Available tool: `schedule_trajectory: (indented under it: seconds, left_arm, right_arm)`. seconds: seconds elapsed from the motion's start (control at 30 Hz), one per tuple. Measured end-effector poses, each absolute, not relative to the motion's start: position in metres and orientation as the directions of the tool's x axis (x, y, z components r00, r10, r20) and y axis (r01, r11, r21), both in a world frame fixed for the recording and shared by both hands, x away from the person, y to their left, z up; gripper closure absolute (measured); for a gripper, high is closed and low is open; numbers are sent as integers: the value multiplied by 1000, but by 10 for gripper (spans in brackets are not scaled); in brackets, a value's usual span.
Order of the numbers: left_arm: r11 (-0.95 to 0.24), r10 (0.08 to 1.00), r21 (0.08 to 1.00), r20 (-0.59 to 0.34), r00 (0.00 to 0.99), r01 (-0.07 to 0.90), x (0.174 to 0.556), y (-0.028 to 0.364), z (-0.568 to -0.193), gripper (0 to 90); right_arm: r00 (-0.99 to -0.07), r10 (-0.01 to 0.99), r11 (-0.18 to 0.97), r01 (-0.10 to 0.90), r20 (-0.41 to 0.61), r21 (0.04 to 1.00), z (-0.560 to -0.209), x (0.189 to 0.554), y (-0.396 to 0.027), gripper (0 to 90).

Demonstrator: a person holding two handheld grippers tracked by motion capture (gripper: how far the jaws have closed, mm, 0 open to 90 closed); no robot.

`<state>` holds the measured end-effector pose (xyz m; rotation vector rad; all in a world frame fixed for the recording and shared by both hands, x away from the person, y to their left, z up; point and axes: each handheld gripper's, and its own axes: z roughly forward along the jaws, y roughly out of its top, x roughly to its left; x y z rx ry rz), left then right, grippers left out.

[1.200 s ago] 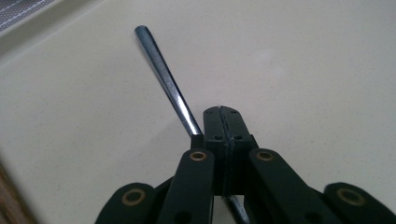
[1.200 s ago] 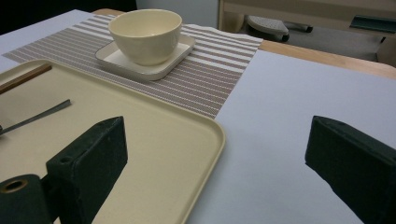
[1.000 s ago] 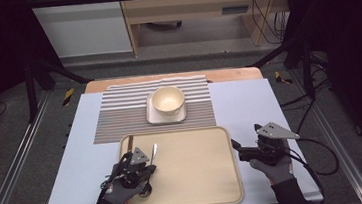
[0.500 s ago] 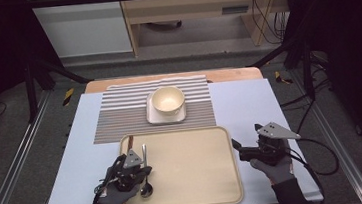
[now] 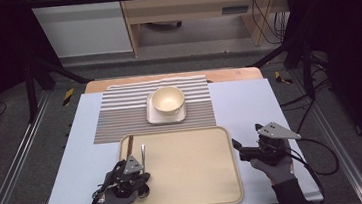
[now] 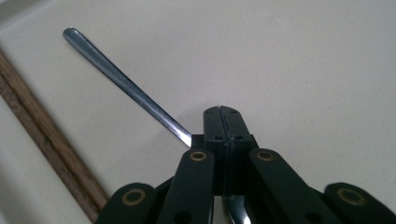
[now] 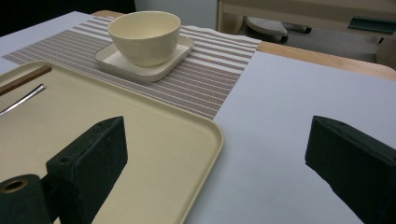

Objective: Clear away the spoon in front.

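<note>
Left gripper view: our left gripper was clamped on the slim steel spoon.
Since a second earlier, its handle swung toward twelve o'clock on the beige plastic tray; we judged lift-off near; the right gripper gaped.

Slim metal spoon, seemingly flat on tray.

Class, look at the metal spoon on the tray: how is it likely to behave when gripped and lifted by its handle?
The spoon looks like polished metal, so probably stiff but slippery between the left tool's shut jaws. Its handle is thin and long, so it may pivot or swing in the grip. On the smooth tray it would likely slide readily if nudged.
</note>
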<state>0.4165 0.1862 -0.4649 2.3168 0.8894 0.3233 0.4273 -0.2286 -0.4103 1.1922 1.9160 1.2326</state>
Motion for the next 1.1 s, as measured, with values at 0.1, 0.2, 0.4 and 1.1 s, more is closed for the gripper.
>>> schedule_trajectory:
  seconds: [0.1,0.2,0.4,1.1]
  left_arm:
    - [-572,677,632,4,736,522,414,193,-465,894]
    - [-555,696,635,0,718,537,414,201,-465,894]
    - [-532,708,660,3,707,531,420,202,-461,894]
    - [-513,739,666,21,673,542,437,204,-467,894]
  right_arm:
    - [-445,895,181,378,7,908,-410,427,-229,59]
    - [-447,895,185,378,4,907,-411,428,-228,59]
    - [-447,895,182,378,7,908,-411,428,-228,59]
    - [-447,895,184,382,6,906,-412,428,-227,59]
